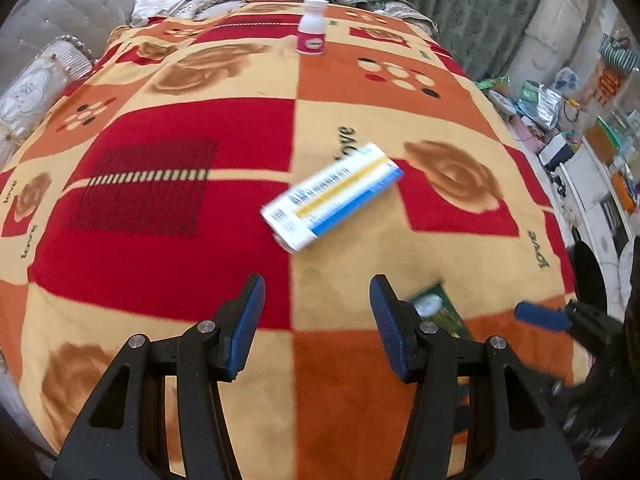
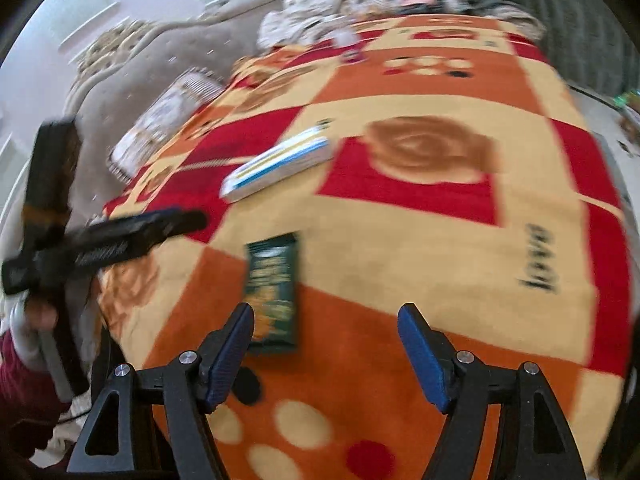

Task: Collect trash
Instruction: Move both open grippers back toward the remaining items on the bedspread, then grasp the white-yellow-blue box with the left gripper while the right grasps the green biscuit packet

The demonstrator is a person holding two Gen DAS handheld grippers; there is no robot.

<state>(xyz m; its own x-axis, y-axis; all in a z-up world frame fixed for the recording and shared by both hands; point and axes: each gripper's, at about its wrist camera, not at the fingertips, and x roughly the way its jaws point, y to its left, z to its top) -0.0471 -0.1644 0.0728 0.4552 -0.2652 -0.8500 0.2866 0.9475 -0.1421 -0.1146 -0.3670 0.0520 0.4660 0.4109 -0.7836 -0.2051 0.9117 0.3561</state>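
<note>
Two grippers are held over a patterned blanket [image 1: 160,200], both spread wide with nothing between the fingers. A white box [image 1: 332,196] is seen lying just ahead of the left gripper [image 1: 317,320]. A dark green packet [image 2: 274,292], blurred, possibly a snack wrapper, lies flat near the right gripper [image 2: 326,356]. A white bottle [image 1: 312,28] stands upright at the far edge.

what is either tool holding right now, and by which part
Nothing. The left tool and right tool are both open and empty; the white box and green packet lie loose on the blanket.
</note>
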